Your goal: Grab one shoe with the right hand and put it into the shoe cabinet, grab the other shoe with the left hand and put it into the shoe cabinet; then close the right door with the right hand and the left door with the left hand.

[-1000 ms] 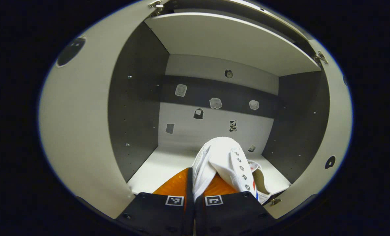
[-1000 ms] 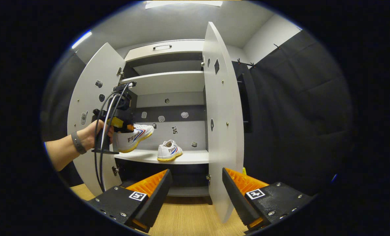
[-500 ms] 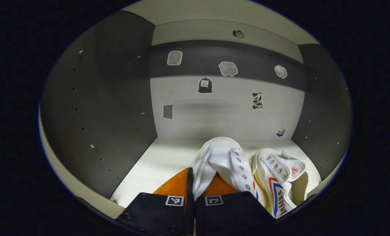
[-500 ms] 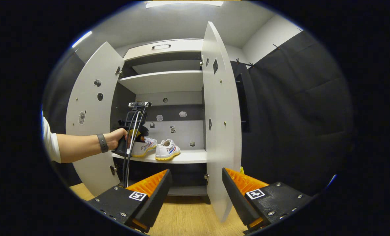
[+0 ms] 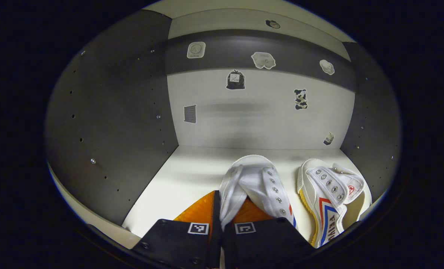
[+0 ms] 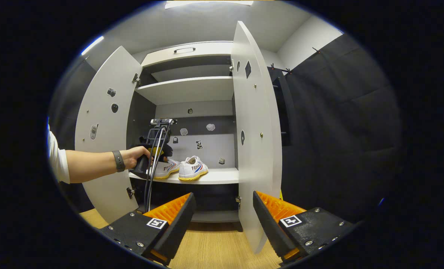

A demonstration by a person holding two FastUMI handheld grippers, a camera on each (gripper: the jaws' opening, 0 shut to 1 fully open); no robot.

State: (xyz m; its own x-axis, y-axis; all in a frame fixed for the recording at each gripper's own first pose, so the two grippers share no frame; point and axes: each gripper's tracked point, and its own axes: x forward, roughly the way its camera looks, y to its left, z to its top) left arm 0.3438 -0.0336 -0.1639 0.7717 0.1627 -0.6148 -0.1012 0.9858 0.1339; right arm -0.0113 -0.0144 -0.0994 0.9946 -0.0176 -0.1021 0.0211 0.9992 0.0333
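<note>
Left gripper view: left gripper jaws clamp held shoe; right gripper jaws wide.

light: ceiling strip, dim cabinet interior | focus: sharp | edges: strong fisheye bending

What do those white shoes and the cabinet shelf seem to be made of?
The white lace-up shoes look like canvas with metal eyelets and a yellowish, likely rubber, sole. The pale cabinet shelf looks like smooth matte laminated board, judging by its flat even surface.
</note>
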